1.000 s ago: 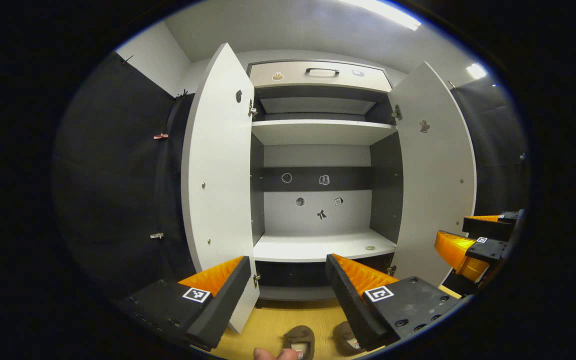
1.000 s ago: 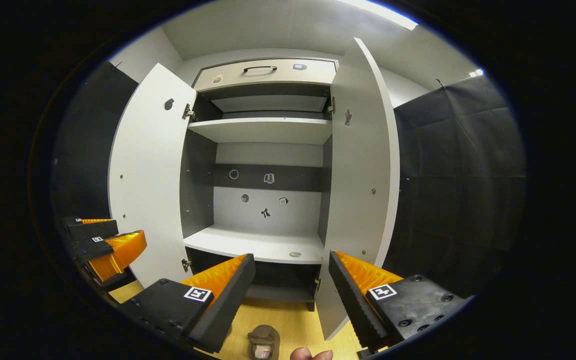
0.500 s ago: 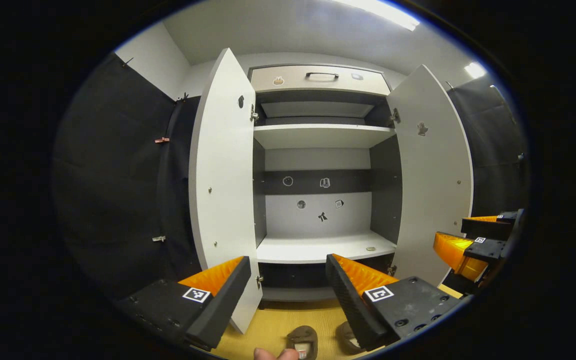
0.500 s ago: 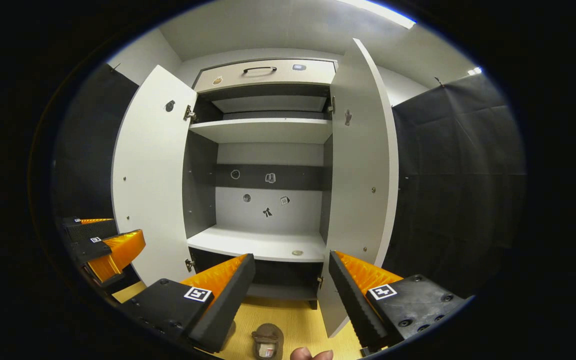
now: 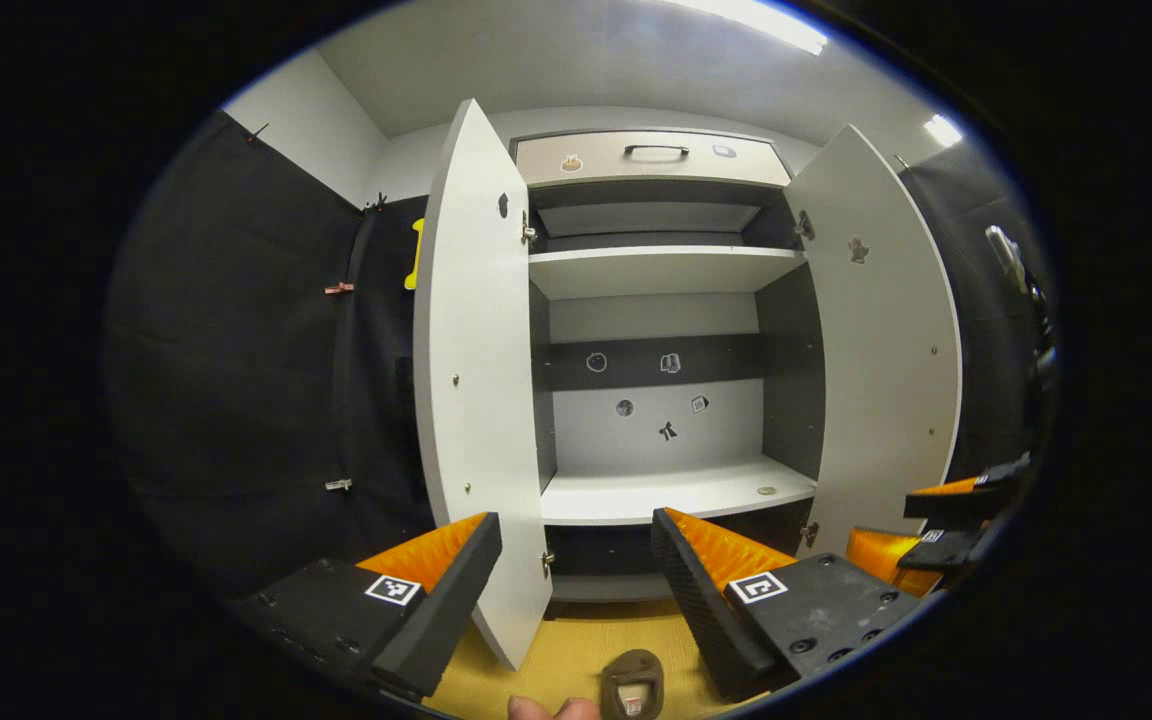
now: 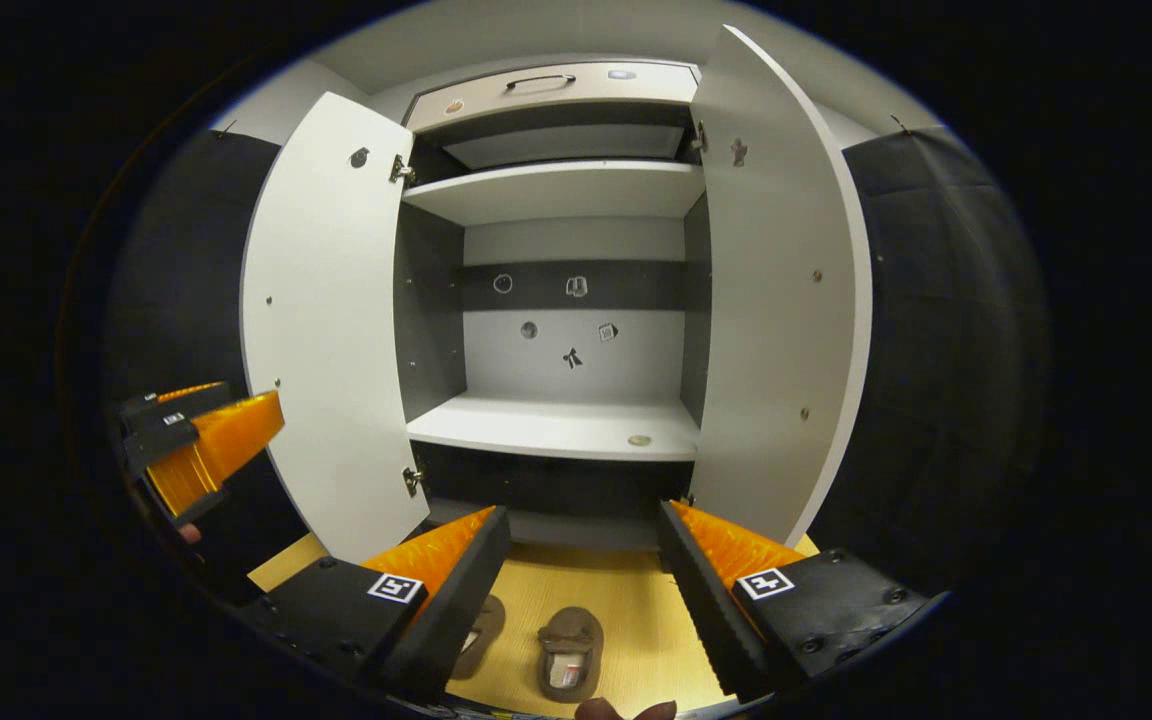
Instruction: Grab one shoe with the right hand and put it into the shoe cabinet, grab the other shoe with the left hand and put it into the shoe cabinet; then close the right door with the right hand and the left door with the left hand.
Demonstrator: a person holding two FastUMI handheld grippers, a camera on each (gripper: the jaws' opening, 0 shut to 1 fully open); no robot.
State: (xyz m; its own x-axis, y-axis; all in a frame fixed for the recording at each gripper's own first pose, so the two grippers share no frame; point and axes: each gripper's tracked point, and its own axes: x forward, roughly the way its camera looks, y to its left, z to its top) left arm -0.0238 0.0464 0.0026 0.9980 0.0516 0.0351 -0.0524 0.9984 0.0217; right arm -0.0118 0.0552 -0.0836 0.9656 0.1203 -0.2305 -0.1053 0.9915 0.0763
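A: What stands ahead?
B: The shoe cabinet (image 5: 666, 330), both doors swung wide, its shelves bare save a small round thing near the lower shelf's right front corner.
A: And the left gripper (image 5: 576, 570)?
B: Fingers spread apart, holding nothing.
A: The floor?
B: One brown shoe (image 5: 632, 685) lies on the yellow floor (image 5: 576, 650) between them. The right gripper (image 5: 936, 525) shows at the right edge.

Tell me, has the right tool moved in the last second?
Yes. In the right gripper view, the right tool has tipped downward: the cabinet's lower shelf sits higher in the picture than before, and more floor with both shoes now shows between its fingers.
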